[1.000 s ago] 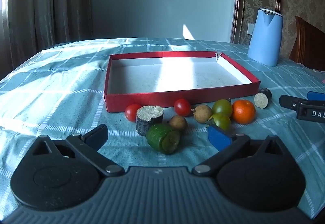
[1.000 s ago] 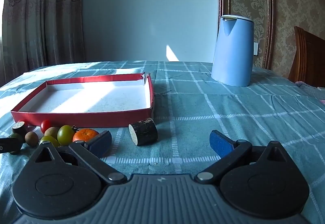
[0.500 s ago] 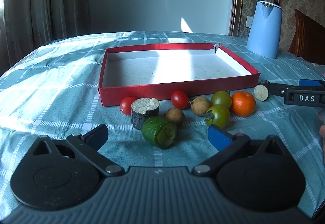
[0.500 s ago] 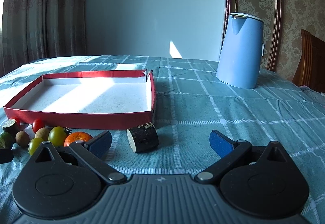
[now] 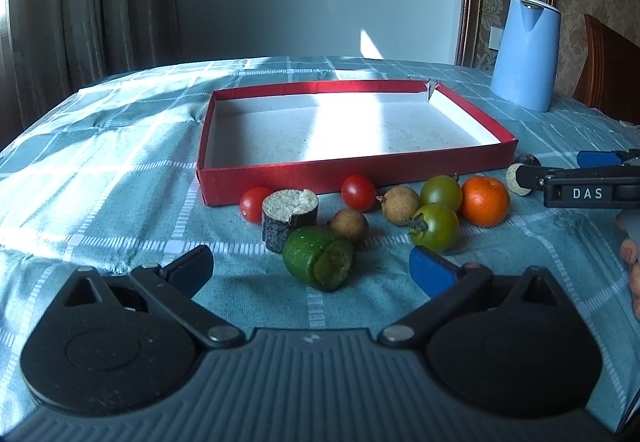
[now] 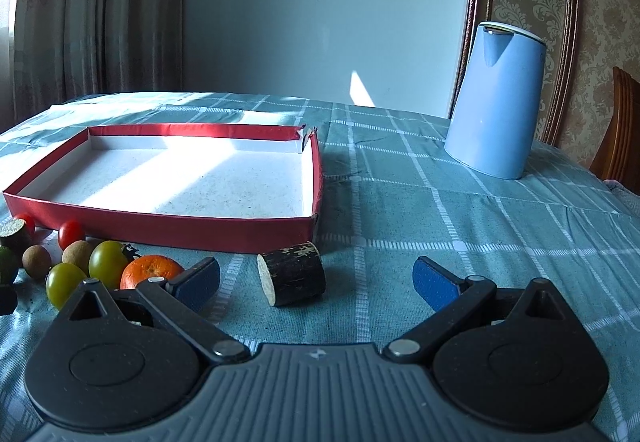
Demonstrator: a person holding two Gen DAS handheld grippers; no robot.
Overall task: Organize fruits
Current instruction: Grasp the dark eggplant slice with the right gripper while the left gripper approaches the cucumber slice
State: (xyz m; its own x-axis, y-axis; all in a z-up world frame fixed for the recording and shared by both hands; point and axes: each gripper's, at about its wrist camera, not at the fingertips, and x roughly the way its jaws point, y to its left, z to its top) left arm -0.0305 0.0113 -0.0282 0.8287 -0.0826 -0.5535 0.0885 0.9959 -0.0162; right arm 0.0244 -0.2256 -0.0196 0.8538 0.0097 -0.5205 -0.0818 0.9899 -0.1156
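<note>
While both tongs hang low over the checked tablecloth (image 5: 120, 169), I see each pair spread wide with nothing pinched.

Nearest my left gripper (image 5: 310, 270), a green cut fruit (image 5: 318, 264) lies on its side between the two fingers, just ahead of the tips. Just beyond it stands a dark stub with a pale cut top (image 5: 290, 217), upright, and a brown longan (image 5: 349, 224) sits beside that. Off the right finger tip rests a green tomato (image 5: 434, 228); past it come a second green tomato (image 5: 441, 193), another longan (image 5: 400, 199) and an orange (image 5: 485, 200). Two red cherry tomatoes (image 5: 359, 192) lie against the near wall of the red tray (image 5: 360, 171), whose white floor is bare.

Ahead of my right gripper (image 6: 316, 278), a dark log piece (image 6: 292, 279) lies on its side between the fingers, nearer the left one, its pale cut end facing left. Farther on, right of centre, a blue kettle (image 6: 496, 101) stands upright, well apart from the tray.
</note>
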